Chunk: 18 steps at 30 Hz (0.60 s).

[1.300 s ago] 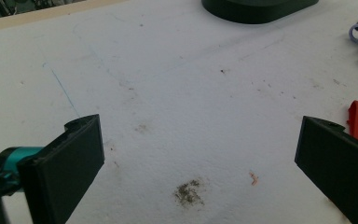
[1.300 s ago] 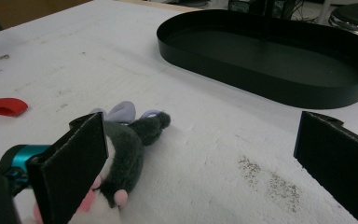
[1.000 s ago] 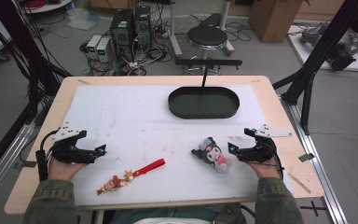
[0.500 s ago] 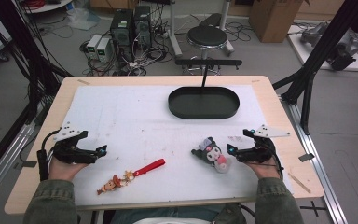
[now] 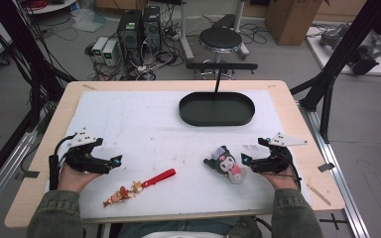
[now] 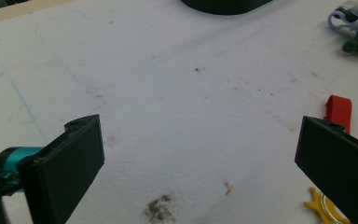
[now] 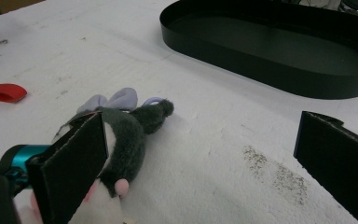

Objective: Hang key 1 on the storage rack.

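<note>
Covering the wooden table (image 5: 297,134), a stained white mat (image 5: 144,129), both hand-held grippers open, stool (image 5: 221,38) and computers (image 5: 139,27) behind.

Grey floor (image 5: 39,106) beyond wooden table (image 5: 297,124). Black stool (image 5: 220,38) behind far edge. Computer towers (image 5: 140,26), tangled cables (image 5: 144,67) at left. Cardboard box (image 5: 286,14) at right.

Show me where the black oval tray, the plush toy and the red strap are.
black oval tray (image 5: 217,122), high view, on its near rim.
plush toy (image 5: 224,161), high view, on its dark head.
red strap (image 5: 161,176), high view, on the middle of the strap.
</note>
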{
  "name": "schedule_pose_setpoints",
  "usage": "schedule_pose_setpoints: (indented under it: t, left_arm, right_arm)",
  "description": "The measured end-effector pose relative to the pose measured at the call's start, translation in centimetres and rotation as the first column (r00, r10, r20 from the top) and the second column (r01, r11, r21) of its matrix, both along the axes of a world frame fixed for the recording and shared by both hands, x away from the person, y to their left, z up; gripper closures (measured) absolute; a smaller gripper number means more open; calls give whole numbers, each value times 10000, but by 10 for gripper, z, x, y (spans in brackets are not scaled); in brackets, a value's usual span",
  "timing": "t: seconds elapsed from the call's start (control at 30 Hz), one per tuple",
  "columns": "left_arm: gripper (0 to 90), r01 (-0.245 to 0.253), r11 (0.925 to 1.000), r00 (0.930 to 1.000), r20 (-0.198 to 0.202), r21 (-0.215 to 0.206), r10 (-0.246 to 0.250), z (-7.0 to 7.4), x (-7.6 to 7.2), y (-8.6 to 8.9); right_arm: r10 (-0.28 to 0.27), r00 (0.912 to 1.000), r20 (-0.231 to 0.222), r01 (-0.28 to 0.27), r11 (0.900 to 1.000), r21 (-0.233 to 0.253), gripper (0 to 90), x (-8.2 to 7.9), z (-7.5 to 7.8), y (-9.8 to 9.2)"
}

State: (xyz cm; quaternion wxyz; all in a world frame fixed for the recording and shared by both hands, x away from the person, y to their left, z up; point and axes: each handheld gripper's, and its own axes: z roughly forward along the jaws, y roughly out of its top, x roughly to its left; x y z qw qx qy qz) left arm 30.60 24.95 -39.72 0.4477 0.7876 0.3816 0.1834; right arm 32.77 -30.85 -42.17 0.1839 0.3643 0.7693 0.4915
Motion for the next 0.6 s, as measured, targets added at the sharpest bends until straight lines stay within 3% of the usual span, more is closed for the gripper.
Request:
schedule_pose_setpoints:
  t: [0.6]
  left_arm:
    - [17, 799, 9946, 9967, -228, 659, -785, 10, 4, -39]
  right_arm:
    - [-58, 9998, -194, 58, 10000, 9, 18, -3, -1, -3]
